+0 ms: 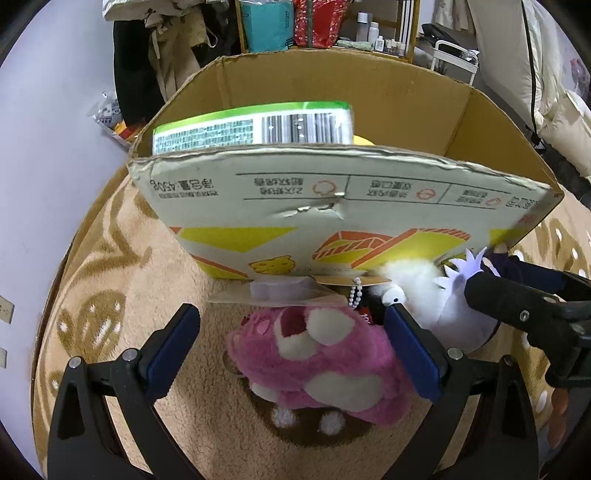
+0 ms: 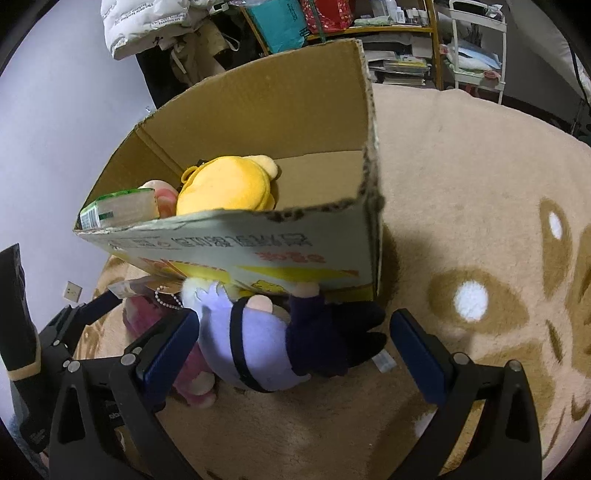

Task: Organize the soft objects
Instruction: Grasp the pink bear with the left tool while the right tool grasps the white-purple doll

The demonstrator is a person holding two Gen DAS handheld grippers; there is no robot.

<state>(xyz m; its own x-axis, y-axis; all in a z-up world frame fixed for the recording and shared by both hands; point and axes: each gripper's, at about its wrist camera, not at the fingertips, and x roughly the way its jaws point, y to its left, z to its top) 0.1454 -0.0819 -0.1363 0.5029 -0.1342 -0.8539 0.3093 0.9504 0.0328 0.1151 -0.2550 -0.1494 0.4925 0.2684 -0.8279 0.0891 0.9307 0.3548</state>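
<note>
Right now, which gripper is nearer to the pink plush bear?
Left. The left gripper is open with the pink bear lying between its fingers. The right gripper sits open around the purple doll beside it, with the bear just past its left finger.

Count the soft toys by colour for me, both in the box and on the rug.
Pink fluffy plush bear, on the rug: 1
Lilac-and-navy plush doll, on the rug: 1
Yellow round plush toy, in the cardboard box: 1
Pale pink plush, in the box, mostly hidden: 1
Total: 4

Lived-in home room: plush patterned rug (image 2: 461, 177), hanging coats (image 1: 147, 48), cluttered shelf (image 1: 369, 33) (bottles, bags).
</note>
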